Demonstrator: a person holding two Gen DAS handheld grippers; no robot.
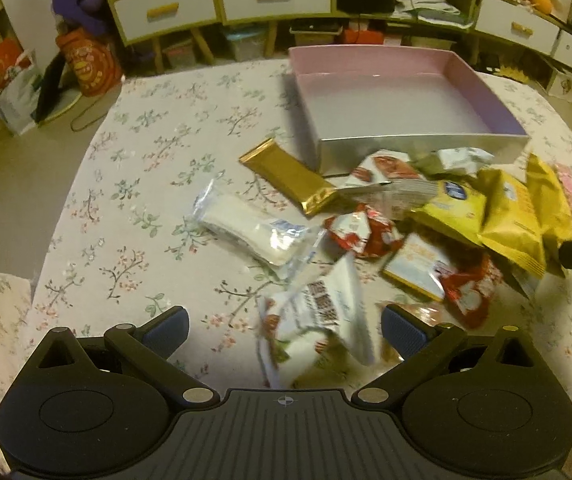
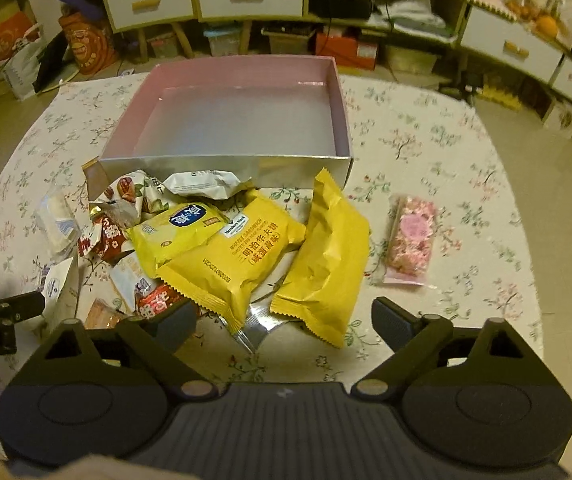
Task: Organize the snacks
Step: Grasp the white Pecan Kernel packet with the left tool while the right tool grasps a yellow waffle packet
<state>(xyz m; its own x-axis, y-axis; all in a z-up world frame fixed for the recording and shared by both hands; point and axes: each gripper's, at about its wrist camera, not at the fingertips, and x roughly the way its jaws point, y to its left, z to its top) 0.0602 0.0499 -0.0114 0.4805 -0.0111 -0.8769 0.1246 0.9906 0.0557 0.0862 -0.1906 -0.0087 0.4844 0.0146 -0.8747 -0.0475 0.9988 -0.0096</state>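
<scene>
Right wrist view showed the right tool (image 2: 284, 322) with its jaws standing wide apart and nothing between the pads, poised over a heap of snacks on the flowered worktop (image 2: 426, 128). Directly ahead lay a yellow packet (image 2: 230, 264) printed "Member's Mark" and "WAFFLE SANDWICH" with Chinese characters beneath, and a second yellow packet (image 2: 326, 260) lay just beside it, plain side up. A smaller yellow pouch (image 2: 174, 232) with a blue oval logo overlapped the first one; its lettering was too small to read. Off to the right, well apart from the heap, sat a clear pink sweet bag (image 2: 410, 240). Behind everything stood the open pink box (image 2: 342, 120), nothing inside it. At the left edge, the other device bore the letters "obot.AI". From the left wrist view, the left tool (image 1: 284, 326) was likewise spread wide, gripping nothing, with a blurred white packet (image 1: 318, 320) carrying a QR code lying between its fingers. A gold bar wrapper (image 1: 290, 176) rested near the box's front corner.
</scene>
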